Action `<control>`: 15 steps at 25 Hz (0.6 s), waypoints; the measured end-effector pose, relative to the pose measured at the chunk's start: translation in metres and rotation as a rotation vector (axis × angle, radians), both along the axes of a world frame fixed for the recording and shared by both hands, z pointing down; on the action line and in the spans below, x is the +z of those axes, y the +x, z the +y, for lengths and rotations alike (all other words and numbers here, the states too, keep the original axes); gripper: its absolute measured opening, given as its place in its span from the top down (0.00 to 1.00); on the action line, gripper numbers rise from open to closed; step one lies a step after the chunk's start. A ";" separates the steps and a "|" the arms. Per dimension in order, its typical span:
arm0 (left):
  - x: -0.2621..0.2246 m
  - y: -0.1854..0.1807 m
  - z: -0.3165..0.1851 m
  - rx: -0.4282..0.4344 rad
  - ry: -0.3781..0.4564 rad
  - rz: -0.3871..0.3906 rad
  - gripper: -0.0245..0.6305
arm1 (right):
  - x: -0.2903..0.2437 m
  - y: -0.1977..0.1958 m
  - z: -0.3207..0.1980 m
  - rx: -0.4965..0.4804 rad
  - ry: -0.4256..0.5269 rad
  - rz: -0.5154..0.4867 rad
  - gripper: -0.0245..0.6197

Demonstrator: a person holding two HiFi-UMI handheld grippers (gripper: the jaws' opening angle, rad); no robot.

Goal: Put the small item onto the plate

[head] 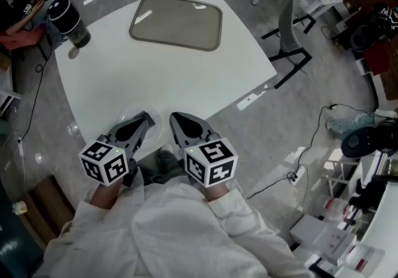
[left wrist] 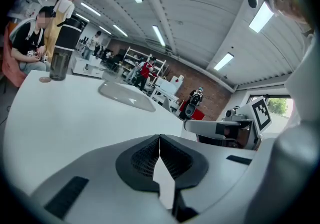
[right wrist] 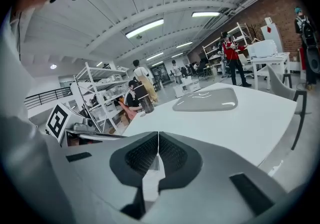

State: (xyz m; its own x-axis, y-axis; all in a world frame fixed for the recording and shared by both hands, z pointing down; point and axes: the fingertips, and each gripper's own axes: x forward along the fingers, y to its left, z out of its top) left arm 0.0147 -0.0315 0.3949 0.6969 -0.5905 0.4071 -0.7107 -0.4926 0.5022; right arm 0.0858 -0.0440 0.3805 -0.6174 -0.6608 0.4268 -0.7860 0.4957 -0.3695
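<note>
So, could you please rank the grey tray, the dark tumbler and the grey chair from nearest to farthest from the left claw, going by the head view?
1. grey tray: ahead of the left claw, on the far half of the table.
2. dark tumbler: at the table's far left corner.
3. grey chair: off the table, beyond its right edge.
</note>
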 end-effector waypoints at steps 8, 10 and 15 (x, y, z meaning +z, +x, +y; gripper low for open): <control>0.008 -0.023 0.002 -0.040 -0.028 0.000 0.95 | 0.012 -0.021 0.005 -0.048 -0.032 0.011 0.94; 0.010 -0.029 0.001 -0.040 -0.034 0.000 0.95 | 0.016 -0.024 0.004 -0.046 -0.046 0.007 0.94; 0.011 -0.042 -0.001 -0.039 -0.059 -0.009 0.95 | 0.020 -0.028 0.004 -0.024 -0.071 0.022 0.94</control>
